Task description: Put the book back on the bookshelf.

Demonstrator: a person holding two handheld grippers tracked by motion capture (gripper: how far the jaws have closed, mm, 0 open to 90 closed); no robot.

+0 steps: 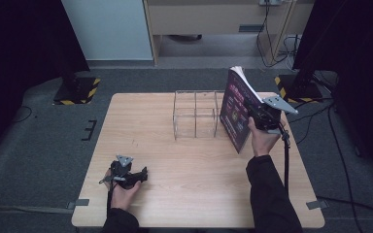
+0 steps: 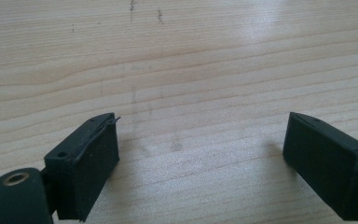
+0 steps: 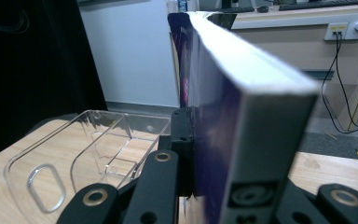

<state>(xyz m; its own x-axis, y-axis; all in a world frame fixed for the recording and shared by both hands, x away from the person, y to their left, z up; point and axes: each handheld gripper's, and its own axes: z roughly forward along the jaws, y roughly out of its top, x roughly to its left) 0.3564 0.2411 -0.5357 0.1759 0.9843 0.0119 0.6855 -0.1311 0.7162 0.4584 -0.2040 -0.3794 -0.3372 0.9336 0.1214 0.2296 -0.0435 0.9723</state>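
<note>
Wooden table (image 1: 184,165), book (image 1: 237,112) clamped upright (right gripper (image 1: 261,119)).

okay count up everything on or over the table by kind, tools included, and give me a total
Book, dark purple cover, held upright in the right tool: 1
Clear divided rack, on the table: 1
Tools, counting the left tool with its jaws apart: 2
Total: 4

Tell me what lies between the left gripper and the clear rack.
Nothing: in the high view, only bare table stretches from the left gripper to the clear rack.
</note>
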